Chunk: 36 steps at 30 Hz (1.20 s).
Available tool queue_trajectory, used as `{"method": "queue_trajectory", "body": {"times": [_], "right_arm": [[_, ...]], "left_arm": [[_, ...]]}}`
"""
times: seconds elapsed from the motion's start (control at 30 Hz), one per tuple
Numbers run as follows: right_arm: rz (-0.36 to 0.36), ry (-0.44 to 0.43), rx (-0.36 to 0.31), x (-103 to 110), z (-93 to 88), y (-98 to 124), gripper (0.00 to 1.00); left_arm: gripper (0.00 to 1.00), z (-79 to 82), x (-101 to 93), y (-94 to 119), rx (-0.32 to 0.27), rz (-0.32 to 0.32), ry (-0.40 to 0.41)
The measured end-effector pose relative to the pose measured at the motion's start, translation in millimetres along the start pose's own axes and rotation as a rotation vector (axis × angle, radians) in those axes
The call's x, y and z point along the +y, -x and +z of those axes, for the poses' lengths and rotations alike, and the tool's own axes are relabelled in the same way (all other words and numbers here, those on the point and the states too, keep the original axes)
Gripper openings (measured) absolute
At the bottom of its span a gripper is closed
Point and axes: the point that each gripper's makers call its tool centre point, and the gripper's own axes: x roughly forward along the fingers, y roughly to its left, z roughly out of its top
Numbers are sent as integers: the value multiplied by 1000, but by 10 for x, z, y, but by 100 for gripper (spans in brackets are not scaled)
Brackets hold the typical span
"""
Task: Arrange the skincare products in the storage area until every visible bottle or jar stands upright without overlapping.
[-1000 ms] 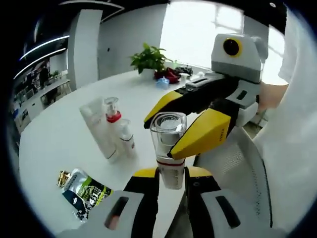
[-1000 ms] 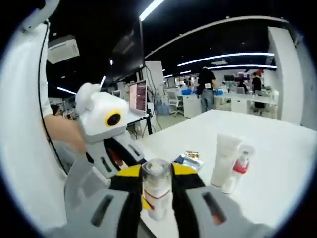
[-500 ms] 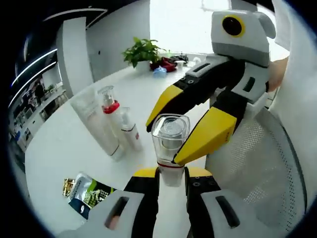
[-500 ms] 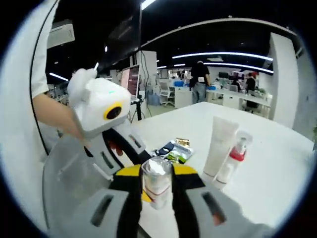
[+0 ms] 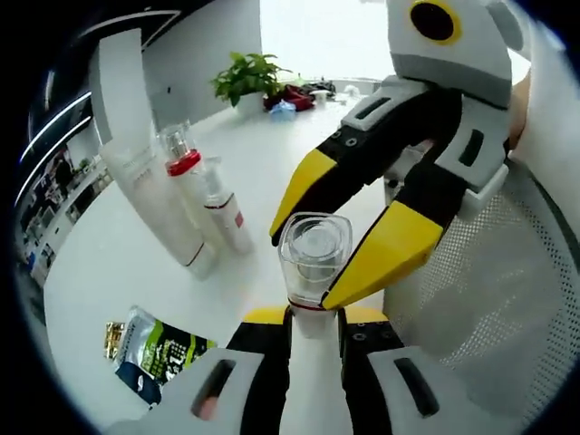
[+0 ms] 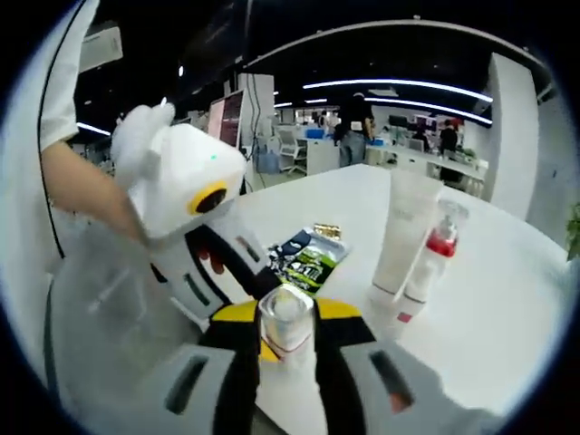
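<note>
Clear-capped bottle is pinched by both tongs, left low, right on the cap, so keep it plumb as you lower it beside the tube on the worktop.

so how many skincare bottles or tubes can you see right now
4: a clear-capped white bottle held between both grippers, and three standing together on the white table: a tall white tube, a red-collared pump bottle and a small white spray bottle. More may be hidden.
</note>
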Motion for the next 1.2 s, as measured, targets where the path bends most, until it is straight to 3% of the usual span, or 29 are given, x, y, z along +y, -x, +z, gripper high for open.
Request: {"method": "queue_trajectory", "body": {"times": [0.3,0.67,0.83,0.97,1.2], "right_arm": [[-3,-6,6,-70,-12,-80,22],[-8,6,6,-151,-6,-128,22],[-34,-8,33,-252,-75,-120,35],[-45,-22,49,-337,-130,-71,36],[-44,-31,76,-428,-231,-9,46]], "left_arm": [[17,-24,80,-57,6,-24,13],[16,1,159,-101,4,-45,-27],[16,35,184,-138,-5,-52,-30],[16,58,212,-163,-14,-59,-31],[16,100,323,-223,-18,-72,-40]]}}
